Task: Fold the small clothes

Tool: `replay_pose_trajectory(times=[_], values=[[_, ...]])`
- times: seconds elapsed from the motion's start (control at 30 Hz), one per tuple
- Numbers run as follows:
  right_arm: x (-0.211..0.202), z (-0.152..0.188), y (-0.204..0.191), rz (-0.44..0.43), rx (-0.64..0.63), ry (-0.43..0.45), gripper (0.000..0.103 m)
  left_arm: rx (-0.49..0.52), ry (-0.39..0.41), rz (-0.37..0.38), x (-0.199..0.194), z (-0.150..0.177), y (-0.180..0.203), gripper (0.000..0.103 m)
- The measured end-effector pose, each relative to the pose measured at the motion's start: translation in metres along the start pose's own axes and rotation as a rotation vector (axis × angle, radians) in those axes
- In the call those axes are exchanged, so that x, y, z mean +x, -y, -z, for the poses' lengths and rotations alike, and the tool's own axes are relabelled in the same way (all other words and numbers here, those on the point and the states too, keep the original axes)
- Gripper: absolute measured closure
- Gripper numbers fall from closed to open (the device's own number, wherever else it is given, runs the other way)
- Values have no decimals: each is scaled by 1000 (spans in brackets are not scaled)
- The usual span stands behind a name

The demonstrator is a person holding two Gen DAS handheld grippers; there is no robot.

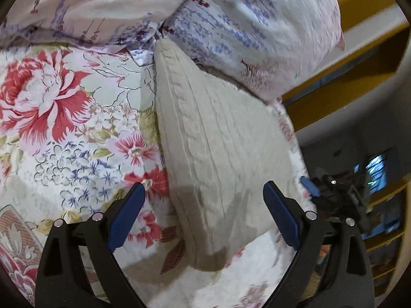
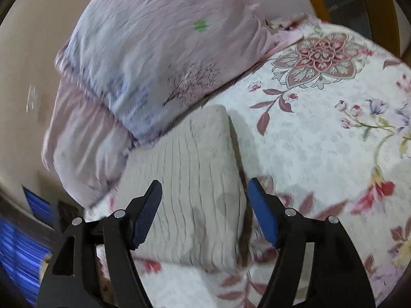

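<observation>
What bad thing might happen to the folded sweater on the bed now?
1. The folded knit sweater lies near the edge of the flowery bedsheet; a nudge might slide it off.
2. Its far end sits against the pillow, which could sag onto it.
3. Both the left tool and right tool are open; closing low could snag the fold.

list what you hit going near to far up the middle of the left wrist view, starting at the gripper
left gripper, jaws open → folded beige cable-knit garment lying on the floral bedsheet → pale pillow with purple print at the far end
</observation>
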State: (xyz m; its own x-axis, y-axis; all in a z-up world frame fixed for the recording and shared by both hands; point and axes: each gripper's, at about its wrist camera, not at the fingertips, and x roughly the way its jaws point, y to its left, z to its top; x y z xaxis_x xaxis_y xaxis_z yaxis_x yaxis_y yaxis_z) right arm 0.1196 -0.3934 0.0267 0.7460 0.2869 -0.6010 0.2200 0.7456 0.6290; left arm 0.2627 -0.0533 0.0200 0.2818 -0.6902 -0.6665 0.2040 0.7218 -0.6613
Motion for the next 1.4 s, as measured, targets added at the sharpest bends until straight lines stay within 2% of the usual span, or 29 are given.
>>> replay_pose_trajectory(times=[0.2, 0.53, 0.63, 0.7, 0.73, 0.83, 0.87, 0.9, 0.97, 1.07, 1.2, 1.4], values=[[39, -31, 19, -22, 131, -87, 32, -87, -18, 71, 6, -18, -7, 11], [75, -35, 19, -54, 129, -216, 33, -121, -55, 122, 25, -36, -2, 12], [82, -33, 18, -76, 110, -255, 39, -135, -67, 131, 35, -39, -4, 16], [86, -32, 16, -97, 98, -275, 49, -163, -77, 149, 40, -39, -9, 20], [88, -31, 17, -112, 98, -288, 50, -175, -82, 155, 43, -39, -11, 25], [92, -31, 19, -153, 100, -293, 50, -180, -76, 158, 42, -38, -13, 29], [93, -31, 19, -164, 106, -295, 53, -185, -72, 161, 42, -38, -15, 33], [94, -30, 22, -177, 113, -301, 60, -188, -72, 161, 43, -37, -15, 36], [96, -27, 22, -216, 122, -307, 71, -203, -70, 163, 46, -37, -18, 50], [91, -24, 13, -224, 93, -271, 75, -204, -52, 190, 41, -34, -22, 63], [73, -22, -8, -295, 66, -206, 77, -159, -35, 226, 25, -33, -11, 67], [57, -3, -53, -312, -40, -159, 78, -113, 8, 222, -16, -23, -6, 67]])
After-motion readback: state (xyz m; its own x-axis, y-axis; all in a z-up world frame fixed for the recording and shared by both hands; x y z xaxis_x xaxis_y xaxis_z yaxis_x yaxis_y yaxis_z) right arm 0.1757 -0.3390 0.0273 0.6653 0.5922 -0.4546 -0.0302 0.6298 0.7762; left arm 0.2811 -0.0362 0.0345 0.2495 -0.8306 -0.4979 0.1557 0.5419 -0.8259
